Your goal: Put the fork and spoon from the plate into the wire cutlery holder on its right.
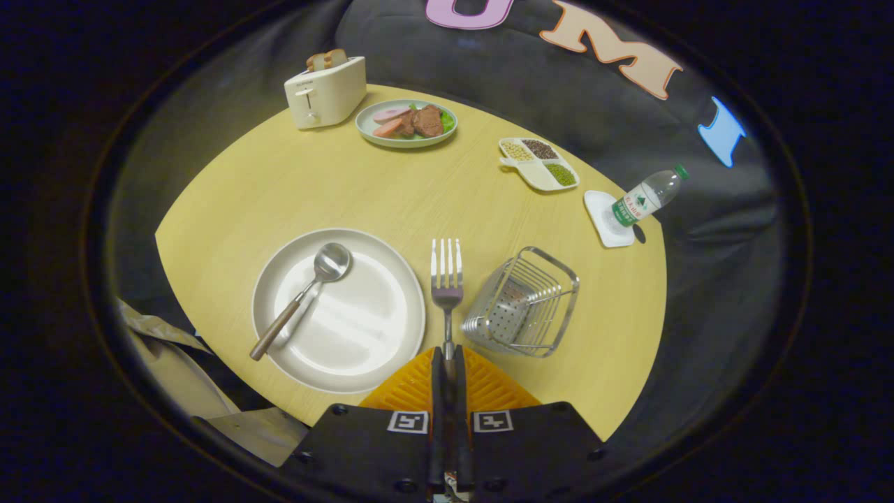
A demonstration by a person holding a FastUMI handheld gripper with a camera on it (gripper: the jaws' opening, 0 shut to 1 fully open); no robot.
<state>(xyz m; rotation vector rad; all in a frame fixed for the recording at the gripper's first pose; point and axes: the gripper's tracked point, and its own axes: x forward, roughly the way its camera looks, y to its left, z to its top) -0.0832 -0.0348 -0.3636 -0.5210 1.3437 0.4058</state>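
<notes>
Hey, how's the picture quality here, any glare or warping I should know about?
Gripper view: fisheye bends the table edge into a curve; soft glare streaks the white plate; booth dim toward the rim; fork, clamped in the shut jaws of the gripper, stays sharp.

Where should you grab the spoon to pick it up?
Grab the spoon by its wooden handle, from above, jaws across it. The handle end sticks out over the plate rim, leaving room under it, while the bowl lies flat on the plate. Right now the gripper is shut on the fork.
</notes>
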